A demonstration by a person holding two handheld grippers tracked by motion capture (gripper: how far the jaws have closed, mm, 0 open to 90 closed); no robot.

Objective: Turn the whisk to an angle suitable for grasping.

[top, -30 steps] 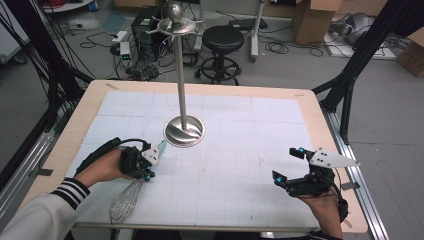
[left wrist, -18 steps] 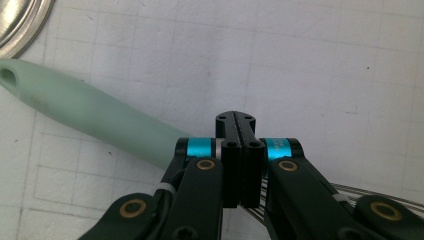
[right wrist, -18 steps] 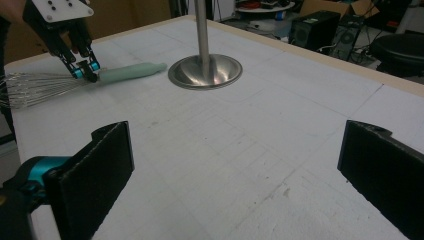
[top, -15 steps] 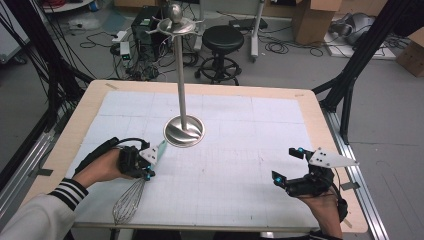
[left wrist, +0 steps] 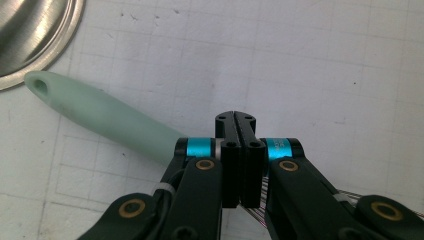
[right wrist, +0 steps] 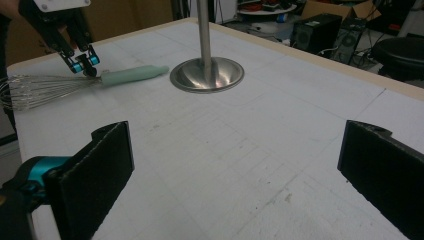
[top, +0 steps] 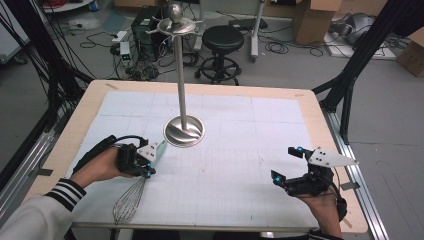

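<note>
- The whisk [top: 131,196] lies flat on the white gridded mat [top: 240,150] at the left front of the table, its wire balloon toward the person and its pale green handle [left wrist: 100,120] pointing away, toward the round steel base of the hanging stand [top: 184,131].
- The handle's tip, with its hanging hole, stops just short of that base; the two look apart.
- The left gripper [top: 148,161] sits over the handle near the point where the wires begin, jaws pressed together. From its own view the handle passes beside and under the closed jaws, not between them, so I judge it is not gripped.
- The right gripper [top: 289,165] hovers at the right front, well apart from the whisk, jaws wide apart and holding nothing.
- The left hand is far nearer; the whisk's long axis runs from the person toward the stand, so a grasp would need those jaws opened across the handle.
</note>
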